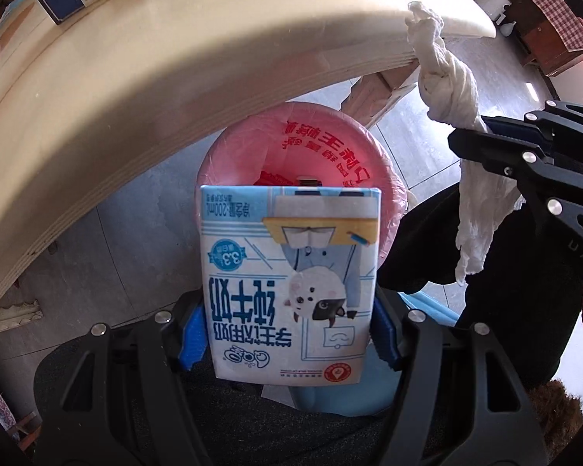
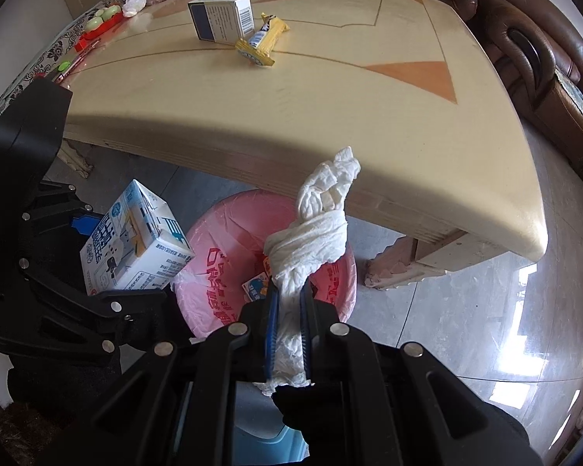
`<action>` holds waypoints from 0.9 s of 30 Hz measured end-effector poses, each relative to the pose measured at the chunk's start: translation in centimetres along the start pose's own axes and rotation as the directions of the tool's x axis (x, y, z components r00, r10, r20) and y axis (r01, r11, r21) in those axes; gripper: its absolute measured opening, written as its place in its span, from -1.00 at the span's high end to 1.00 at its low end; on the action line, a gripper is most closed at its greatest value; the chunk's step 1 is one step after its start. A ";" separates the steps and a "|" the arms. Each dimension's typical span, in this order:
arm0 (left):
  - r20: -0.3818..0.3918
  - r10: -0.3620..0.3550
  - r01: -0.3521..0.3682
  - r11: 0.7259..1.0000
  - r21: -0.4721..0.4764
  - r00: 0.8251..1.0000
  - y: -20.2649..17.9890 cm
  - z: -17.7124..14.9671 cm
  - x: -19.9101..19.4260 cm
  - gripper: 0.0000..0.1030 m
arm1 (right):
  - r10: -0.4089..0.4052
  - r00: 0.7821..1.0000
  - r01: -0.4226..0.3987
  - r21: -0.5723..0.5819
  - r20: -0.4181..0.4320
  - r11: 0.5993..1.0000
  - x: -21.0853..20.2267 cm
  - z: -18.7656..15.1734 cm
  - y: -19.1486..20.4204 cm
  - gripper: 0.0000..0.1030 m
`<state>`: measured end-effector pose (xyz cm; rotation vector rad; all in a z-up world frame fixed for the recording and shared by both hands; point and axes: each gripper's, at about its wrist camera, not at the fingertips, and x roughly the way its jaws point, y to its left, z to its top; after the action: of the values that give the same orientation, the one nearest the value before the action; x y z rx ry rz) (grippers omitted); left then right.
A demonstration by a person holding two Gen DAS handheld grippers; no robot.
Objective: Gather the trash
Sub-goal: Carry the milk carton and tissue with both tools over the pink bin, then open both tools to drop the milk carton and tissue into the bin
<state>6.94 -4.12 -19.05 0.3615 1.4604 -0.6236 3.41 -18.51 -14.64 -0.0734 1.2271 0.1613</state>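
Blue-padded black fingers of the left gripper (image 1: 289,334) clamp a blue-and-white milk carton (image 1: 291,283) by its sides, directly above the bin lined with a pink plastic bag (image 1: 311,147). Beside it, the right gripper (image 2: 289,310) is pinched tight on a twisted white paper tissue (image 2: 315,240) above the same bin, just off the pale wooden table's (image 2: 291,97) edge. On the table lie a white-and-blue box (image 2: 221,17) and a yellow snack wrapper (image 2: 262,40).

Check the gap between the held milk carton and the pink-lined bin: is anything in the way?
Nothing: in the left wrist view the milk carton, clamped in the left gripper, hangs over the bin with only open air between.
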 end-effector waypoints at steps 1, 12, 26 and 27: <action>-0.009 -0.009 0.009 1.000 -0.007 1.000 0.1 -0.1 0.6 -0.29 | 0.006 1.000 -0.006 0.007 -0.010 1.000 0.7 -0.1 -0.1 0.79; -0.124 -0.051 0.042 0.996 -0.073 0.991 1.4 1.1 8.0 -0.29 | 0.008 0.993 -0.003 0.044 -0.118 0.999 7.7 -1.4 -1.4 0.79; -0.183 -0.096 0.076 0.991 -0.111 0.978 2.4 2.0 12.4 -0.29 | 0.041 0.979 -0.025 0.083 -0.199 0.996 12.2 -1.2 -1.7 0.79; -0.183 -0.102 0.082 0.990 -0.113 0.978 2.6 2.0 12.4 -0.29 | 0.039 0.979 -0.023 0.083 -0.200 0.996 12.4 -1.2 -1.7 0.79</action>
<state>10.05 -5.39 -31.46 0.2773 1.6923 -0.5955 6.60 -19.36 -26.74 -0.0003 1.4366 0.1338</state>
